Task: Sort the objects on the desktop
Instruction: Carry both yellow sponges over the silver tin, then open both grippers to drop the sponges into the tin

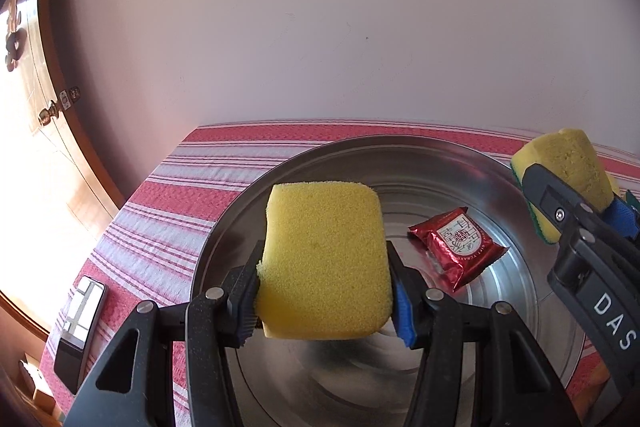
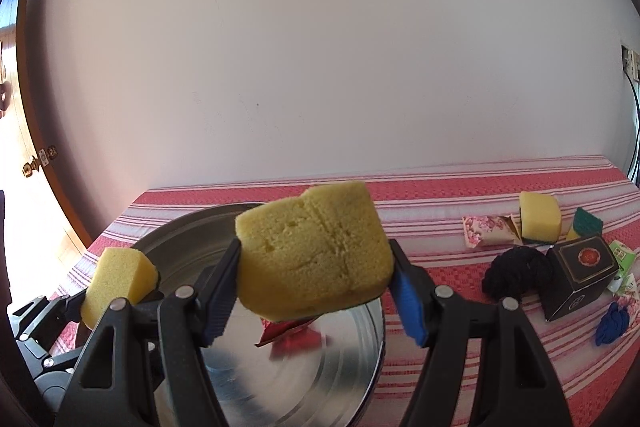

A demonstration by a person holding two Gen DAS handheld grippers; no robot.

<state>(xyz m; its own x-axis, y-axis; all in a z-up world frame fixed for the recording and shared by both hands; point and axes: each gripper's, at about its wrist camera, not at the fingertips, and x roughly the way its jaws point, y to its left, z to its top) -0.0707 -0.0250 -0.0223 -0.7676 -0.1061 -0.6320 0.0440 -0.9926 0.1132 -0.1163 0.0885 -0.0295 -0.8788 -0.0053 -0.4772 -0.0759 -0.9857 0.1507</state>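
My left gripper is shut on a yellow sponge and holds it above the left part of a large round metal tray. My right gripper is shut on a second yellow sponge with a green scouring side, held above the tray. A red foil snack packet lies in the tray. The right gripper with its sponge shows at the right of the left wrist view. The left gripper's sponge shows at the left of the right wrist view.
A red and white striped cloth covers the table. At its right lie another yellow sponge, a green scourer, a floral packet, black yarn, a black box and blue yarn. A phone lies at the left edge.
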